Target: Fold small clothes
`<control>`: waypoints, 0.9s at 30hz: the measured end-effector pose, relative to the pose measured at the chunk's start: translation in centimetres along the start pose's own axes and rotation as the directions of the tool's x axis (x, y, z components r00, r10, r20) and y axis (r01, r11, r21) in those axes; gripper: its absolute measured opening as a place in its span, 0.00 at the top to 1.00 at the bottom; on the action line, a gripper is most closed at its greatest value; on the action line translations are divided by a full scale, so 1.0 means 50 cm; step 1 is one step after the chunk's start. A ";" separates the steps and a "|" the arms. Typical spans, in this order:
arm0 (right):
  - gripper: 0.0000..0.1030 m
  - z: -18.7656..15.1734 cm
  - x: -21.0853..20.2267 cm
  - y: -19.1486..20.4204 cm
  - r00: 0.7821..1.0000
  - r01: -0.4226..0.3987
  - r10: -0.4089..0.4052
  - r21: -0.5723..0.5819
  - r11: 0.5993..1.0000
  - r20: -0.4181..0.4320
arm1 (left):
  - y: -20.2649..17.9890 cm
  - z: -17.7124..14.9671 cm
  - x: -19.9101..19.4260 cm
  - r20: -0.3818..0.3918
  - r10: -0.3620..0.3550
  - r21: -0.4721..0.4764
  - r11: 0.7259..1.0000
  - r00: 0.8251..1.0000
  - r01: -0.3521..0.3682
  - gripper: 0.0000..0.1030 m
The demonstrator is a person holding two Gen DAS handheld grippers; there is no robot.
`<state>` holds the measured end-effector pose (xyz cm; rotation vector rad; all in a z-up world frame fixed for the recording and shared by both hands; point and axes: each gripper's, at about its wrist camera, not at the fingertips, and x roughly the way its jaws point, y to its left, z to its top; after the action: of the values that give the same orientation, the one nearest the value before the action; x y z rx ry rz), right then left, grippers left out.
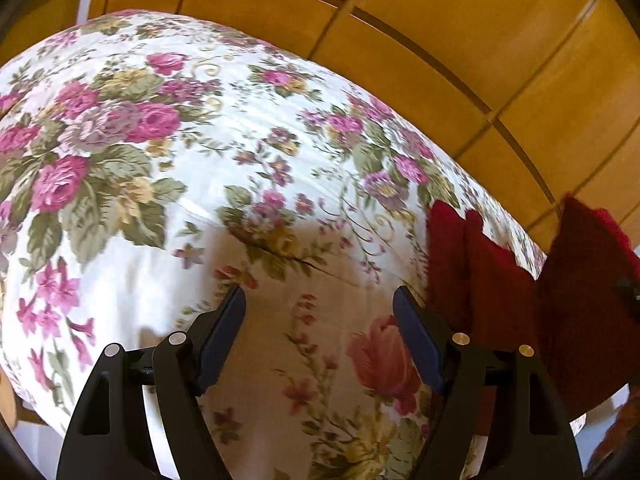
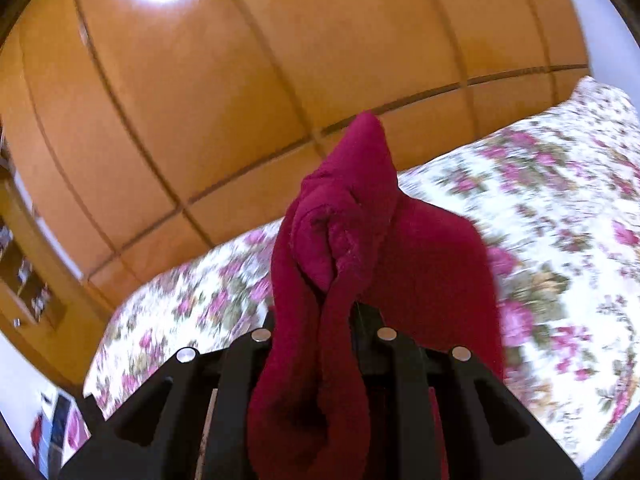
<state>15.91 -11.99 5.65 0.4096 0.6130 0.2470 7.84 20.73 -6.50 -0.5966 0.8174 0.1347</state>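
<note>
The garment [image 2: 352,248] is deep crimson, darker in its folds, plain with no print; the bedspread [image 1: 224,208] is white, strewn with pink and magenta roses, mauve blooms, yellow flowers and grey-green leaves (one larger salmon-pink tulip near the lower edge); the wardrobe [image 1: 460,52] is honey-orange wood with dark seams; the left gripper [image 1: 319,307] is black with navy pads [image 1: 416,340].

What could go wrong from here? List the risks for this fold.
1. The right gripper pinches the red garment in a bunched wad, so it may land creased on the floral bedspread rather than flat.
2. The left gripper is open and holds nothing; the cloth hangs unsupported at one side and could twist.
3. The right view is blurred, suggesting fast motion that might shake the cloth loose.
</note>
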 end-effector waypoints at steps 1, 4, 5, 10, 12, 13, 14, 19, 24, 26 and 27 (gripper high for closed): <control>0.84 -0.012 0.021 0.019 1.000 -0.004 0.004 -0.027 1.000 -0.022 | 0.005 0.003 -0.002 0.001 0.001 -0.006 1.000 1.000 -0.001 0.27; 0.84 -0.050 0.077 0.056 0.997 -0.014 0.007 -0.088 0.996 -0.080 | 0.017 0.008 -0.009 0.008 0.009 -0.023 1.000 1.000 -0.008 0.27; 0.84 -0.065 0.098 0.068 0.995 -0.009 -0.003 -0.115 0.993 -0.103 | 0.020 0.008 -0.010 0.007 0.009 -0.027 1.000 1.000 -0.009 0.27; 0.70 -0.143 0.162 0.102 0.980 0.006 -0.053 -0.235 0.972 -0.193 | 0.022 0.007 -0.010 0.008 0.011 -0.028 1.000 1.000 -0.010 0.27; 0.60 -0.160 0.166 0.102 0.976 -0.016 -0.038 -0.245 0.969 -0.215 | 0.020 0.004 -0.011 0.009 0.014 -0.024 1.000 1.000 -0.014 0.27; 0.45 -0.166 0.164 0.103 0.974 -0.050 -0.007 -0.244 0.968 -0.228 | 0.017 0.003 -0.009 0.009 0.014 -0.022 1.000 1.000 -0.014 0.27; 0.39 -0.169 0.155 0.102 0.970 -0.104 0.048 -0.229 0.968 -0.239 | 0.015 0.002 -0.009 0.008 0.012 -0.019 1.000 1.000 -0.012 0.27; 0.13 -0.163 0.055 0.083 0.972 -0.204 0.171 -0.213 0.955 -0.163 | -0.001 -0.005 -0.017 0.009 -0.080 -0.022 0.997 0.997 0.080 0.27; 0.02 -0.129 -0.057 -0.037 0.999 -0.035 0.035 -0.100 0.994 -0.001 | -0.065 -0.025 -0.048 0.022 -0.237 0.036 0.971 0.971 0.236 0.27; 0.02 -0.116 -0.076 -0.094 0.993 0.115 -0.115 -0.053 0.992 0.013 | -0.103 -0.029 -0.053 0.010 -0.282 0.079 0.957 0.959 0.280 0.27; 0.02 -0.111 -0.080 -0.114 0.986 0.164 -0.164 -0.037 0.986 0.010 | -0.131 -0.033 -0.053 -0.008 -0.309 0.115 0.944 0.951 0.308 0.27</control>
<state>10.00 -16.79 1.02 0.3214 0.6311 0.0993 7.14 14.69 -2.54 -0.6067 0.7069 -0.1954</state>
